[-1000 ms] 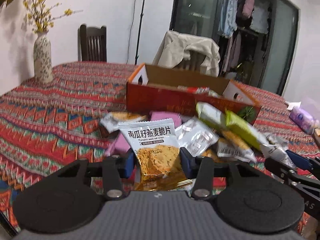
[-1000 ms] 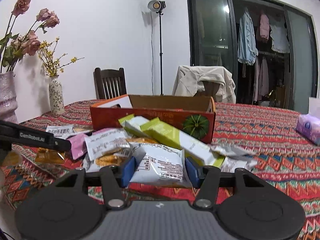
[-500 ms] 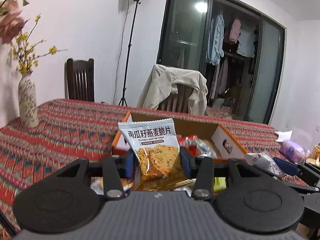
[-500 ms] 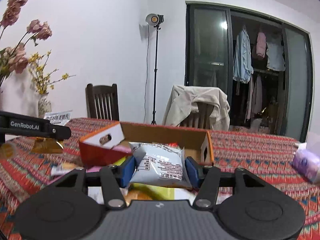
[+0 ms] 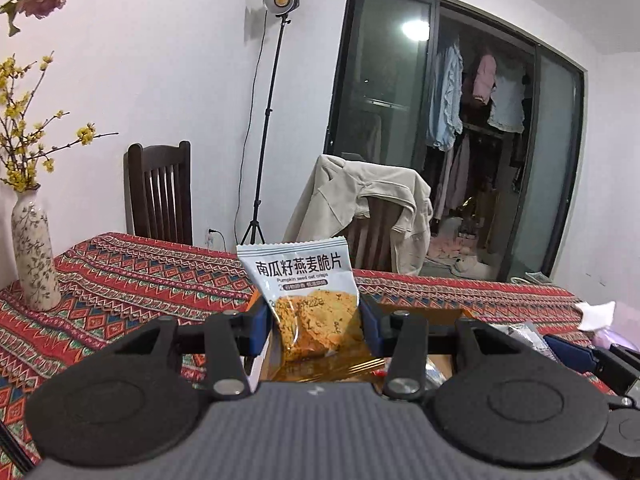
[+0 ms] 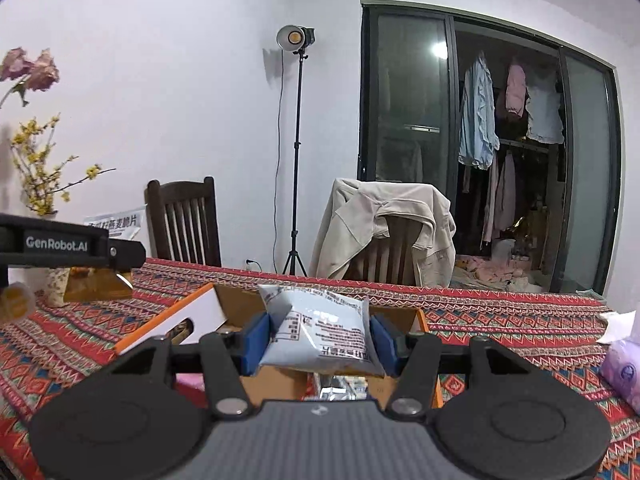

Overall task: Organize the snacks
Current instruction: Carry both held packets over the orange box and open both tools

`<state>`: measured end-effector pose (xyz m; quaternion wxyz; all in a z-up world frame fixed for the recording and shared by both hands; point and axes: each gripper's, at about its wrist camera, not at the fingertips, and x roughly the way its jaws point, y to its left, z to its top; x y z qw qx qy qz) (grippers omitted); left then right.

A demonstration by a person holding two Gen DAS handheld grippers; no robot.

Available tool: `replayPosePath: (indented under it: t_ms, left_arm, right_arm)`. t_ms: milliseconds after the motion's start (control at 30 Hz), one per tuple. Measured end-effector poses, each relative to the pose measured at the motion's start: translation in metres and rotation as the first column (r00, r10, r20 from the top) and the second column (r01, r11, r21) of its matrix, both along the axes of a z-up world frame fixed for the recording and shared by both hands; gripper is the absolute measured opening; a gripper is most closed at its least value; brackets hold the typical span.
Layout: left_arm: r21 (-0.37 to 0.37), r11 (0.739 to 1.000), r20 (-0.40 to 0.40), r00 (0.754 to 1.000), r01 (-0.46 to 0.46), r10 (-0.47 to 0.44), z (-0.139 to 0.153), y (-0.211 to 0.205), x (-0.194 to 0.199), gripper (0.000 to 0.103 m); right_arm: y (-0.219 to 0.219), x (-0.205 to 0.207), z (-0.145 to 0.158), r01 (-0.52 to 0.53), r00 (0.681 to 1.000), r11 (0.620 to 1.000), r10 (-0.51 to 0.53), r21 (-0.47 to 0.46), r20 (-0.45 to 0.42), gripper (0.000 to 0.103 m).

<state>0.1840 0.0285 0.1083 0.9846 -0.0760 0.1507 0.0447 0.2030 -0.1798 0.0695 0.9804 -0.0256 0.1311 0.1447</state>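
Snacks in transit: left gripper (image 5: 316, 324) clamping pumpkin crisp packet (image 5: 308, 300), right gripper (image 6: 318, 336) clamping white packet (image 6: 320, 334); advisable releasing low, inside cardboard box (image 6: 176, 320).

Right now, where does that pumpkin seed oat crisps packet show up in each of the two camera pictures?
Left wrist view: the crisps packet stands upright at centre, clamped in the left gripper.
Right wrist view: far left, only its top and gold bottom edge show around that gripper's side.
Shared landmark: the chair draped with a beige jacket.
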Motion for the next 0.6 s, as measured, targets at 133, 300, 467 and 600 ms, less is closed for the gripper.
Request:
replayPosePath:
  t_ms: [133,300,467,600]
  left_arm:
    - [-0.009,1.000,-0.019,1.000,-0.016,0.016,-0.001,0.003,0.031,0.047]
    - [-0.009,0.999,-0.053,0.998,-0.043,0.042,-0.015,0.003,0.070,0.047]
    - [-0.006,0.998,-0.092,0.994,-0.062,0.061,-0.043,0.008,0.096,0.047]
    - [0.026,0.999,-0.131,0.990,-0.047,0.050,-0.063,0.005,0.109,0.047]
  right_arm:
    - [0.003,0.031,0.000,0.031,0.999,1.000,-0.030,0.008,-0.021,0.055]
    - [0.001,0.070,-0.011,0.079,0.995,0.997,-0.078,0.017,-0.058,0.055]
    - [-0.003,0.095,-0.037,0.086,0.992,0.996,-0.083,0.033,-0.096,0.055]
    - [0.000,0.103,-0.054,0.078,0.991,0.997,-0.078,-0.001,-0.113,0.055]
